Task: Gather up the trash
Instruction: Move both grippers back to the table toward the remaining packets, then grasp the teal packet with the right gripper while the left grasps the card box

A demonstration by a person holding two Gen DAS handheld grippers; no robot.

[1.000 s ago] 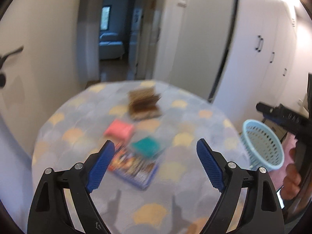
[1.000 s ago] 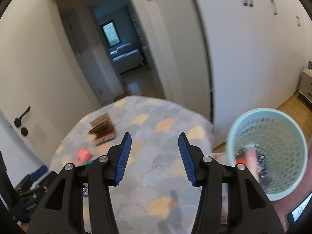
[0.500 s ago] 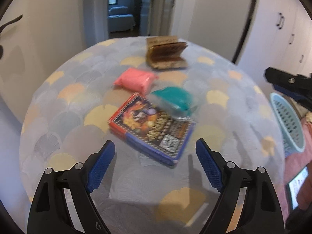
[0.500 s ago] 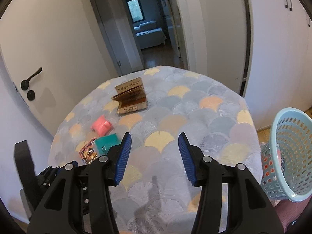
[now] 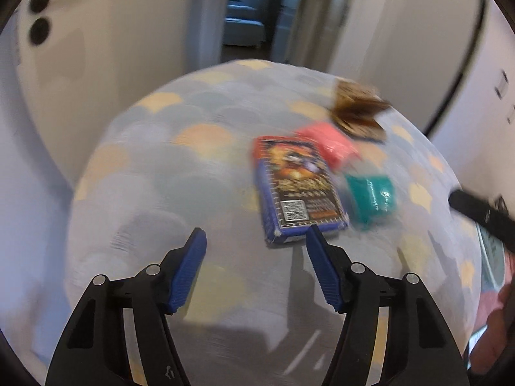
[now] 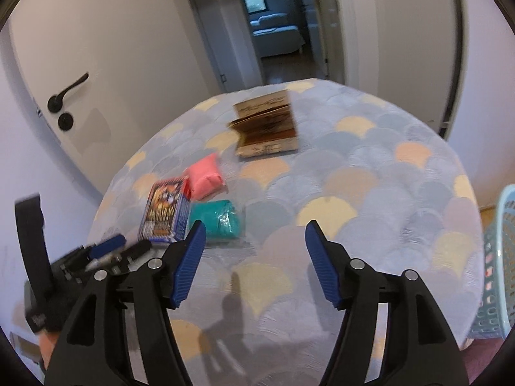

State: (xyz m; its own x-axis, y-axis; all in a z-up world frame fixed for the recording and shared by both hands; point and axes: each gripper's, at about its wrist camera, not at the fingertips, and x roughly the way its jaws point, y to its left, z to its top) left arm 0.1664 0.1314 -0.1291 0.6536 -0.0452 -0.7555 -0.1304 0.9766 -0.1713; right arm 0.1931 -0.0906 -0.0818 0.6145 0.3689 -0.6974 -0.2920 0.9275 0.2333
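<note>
I am holding both grippers above a round table (image 6: 370,193) covered in a scalloped cloth of blue, grey and yellow. My left gripper (image 5: 254,257) is hanging with its jaws spread wide and nothing between them, its right fingertip (image 5: 317,251) just at the near edge of a box (image 5: 297,186), a flat printed pack with a blue rim. I judge I am lining up on it because it is the nearest piece of trash on that side. My right gripper (image 6: 254,257) is also spread apart and empty, hovering over bare cloth near the middle of the table.

The trash is lying in a cluster on the table's left half, as the right view shows it. The box is lying at the left edge. A pink packet (image 6: 206,177) is touching its far right corner. A teal packet (image 6: 219,220) is lying just beside the box on the right, close to my right gripper's left fingertip (image 6: 190,251). A brown folded card (image 6: 267,125) is lying farther away, apart from the rest.

A pale blue basket (image 6: 499,257) is standing beside the table at the far right, off the table edge, likely the place for the trash. The left view is blurred, so fine detail there is uncertain.
</note>
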